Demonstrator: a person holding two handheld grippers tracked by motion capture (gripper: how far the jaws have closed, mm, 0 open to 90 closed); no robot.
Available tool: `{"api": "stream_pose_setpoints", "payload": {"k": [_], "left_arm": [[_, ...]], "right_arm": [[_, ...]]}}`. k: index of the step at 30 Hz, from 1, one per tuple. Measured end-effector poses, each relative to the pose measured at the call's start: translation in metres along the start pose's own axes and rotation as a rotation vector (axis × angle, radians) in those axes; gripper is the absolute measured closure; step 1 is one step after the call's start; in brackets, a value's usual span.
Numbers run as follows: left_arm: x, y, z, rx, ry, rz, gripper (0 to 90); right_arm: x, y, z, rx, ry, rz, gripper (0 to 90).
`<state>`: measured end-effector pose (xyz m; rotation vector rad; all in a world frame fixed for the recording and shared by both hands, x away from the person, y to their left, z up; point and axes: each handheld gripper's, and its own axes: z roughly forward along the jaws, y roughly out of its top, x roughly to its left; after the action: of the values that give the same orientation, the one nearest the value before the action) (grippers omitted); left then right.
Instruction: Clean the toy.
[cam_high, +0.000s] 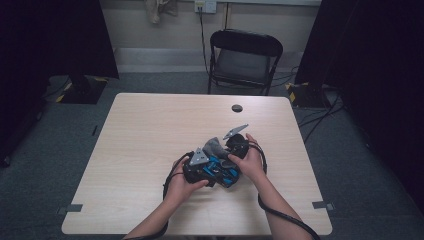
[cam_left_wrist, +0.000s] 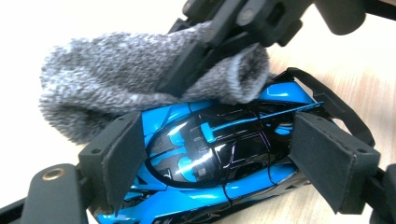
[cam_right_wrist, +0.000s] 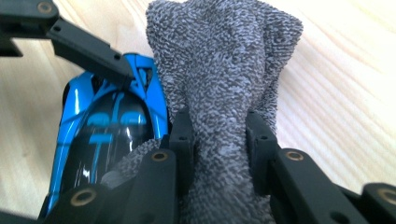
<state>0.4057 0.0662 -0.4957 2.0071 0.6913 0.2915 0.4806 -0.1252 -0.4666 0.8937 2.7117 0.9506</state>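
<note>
A blue and black toy car (cam_left_wrist: 210, 158) rests on the light wooden table (cam_high: 150, 130), gripped across its body by my left gripper (cam_left_wrist: 215, 168), whose pads press on both its sides. My right gripper (cam_right_wrist: 219, 135) is shut on a fuzzy grey cloth (cam_right_wrist: 224, 70), bunched between its jaws. The cloth (cam_left_wrist: 116, 88) lies against the car's upper end, with the right gripper's black jaws reaching in from above in the left gripper view. In the high view both hands meet near the table's middle, the car (cam_high: 220, 172) and cloth (cam_high: 214, 146) between them.
A black folding chair (cam_high: 242, 60) stands beyond the table's far edge. A dark round cable hole (cam_high: 237, 108) sits near that far edge. Black cables trail from both grippers across the front of the table.
</note>
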Motion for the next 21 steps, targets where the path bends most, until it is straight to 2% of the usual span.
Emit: {"api": "stream_pose_setpoints", "payload": {"k": [16,21], "left_arm": [[-0.001,-0.001,0.0,-0.004,0.005,-0.001,18.1],[-0.001,-0.001,0.0,-0.002,0.004,0.001,18.1]], "right_arm": [[-0.001,-0.029,-0.024,-0.026,0.001,0.06,70.6],[-0.001,-0.038,-0.03,-0.026,-0.003,0.066,70.4]]}}
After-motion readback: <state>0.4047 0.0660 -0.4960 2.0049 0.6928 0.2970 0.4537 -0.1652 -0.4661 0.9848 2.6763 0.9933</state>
